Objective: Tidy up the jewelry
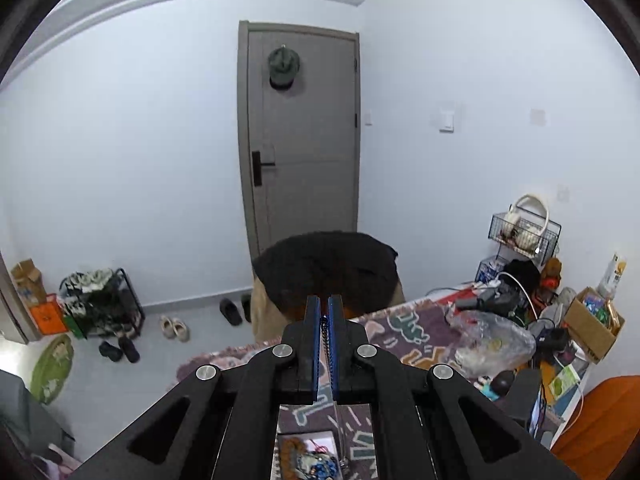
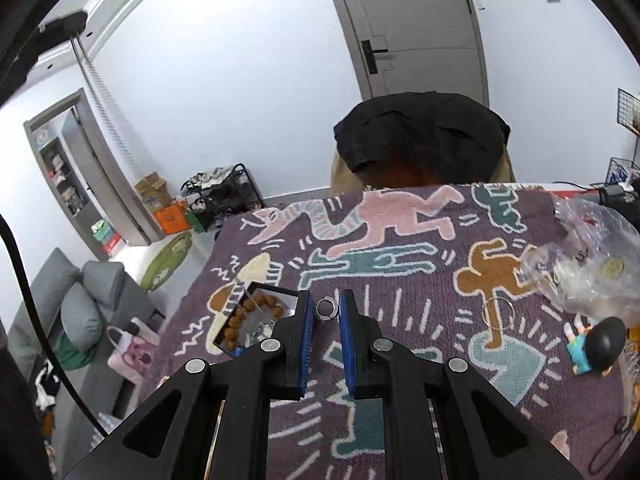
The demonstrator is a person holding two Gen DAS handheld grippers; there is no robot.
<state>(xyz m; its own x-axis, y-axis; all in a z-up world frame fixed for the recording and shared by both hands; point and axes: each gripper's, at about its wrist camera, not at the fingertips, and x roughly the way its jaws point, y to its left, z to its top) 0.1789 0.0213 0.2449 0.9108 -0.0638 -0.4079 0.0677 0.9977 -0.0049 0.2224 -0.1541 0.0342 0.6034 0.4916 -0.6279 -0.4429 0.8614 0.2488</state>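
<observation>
The left gripper (image 1: 324, 312) pinches a thin silver chain (image 1: 329, 344), while the right gripper (image 2: 327, 309) clamps a small silver ring (image 2: 327, 309) above the patterned purple surface (image 2: 400, 280).

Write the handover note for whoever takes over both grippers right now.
Left gripper: shut on a thin chain, lifted high; the chain hangs down toward the jewelry box.
Right gripper: shut on a small silver ring, held above the patterned cloth.
Jewelry box: open on the cloth, to the left of the right gripper; brown beads and other pieces already lie in it.
A thin wire hoop lies loose on the cloth near the plastic bag.
Left to do: put away the chain and the ring, then probably the hoop.
</observation>
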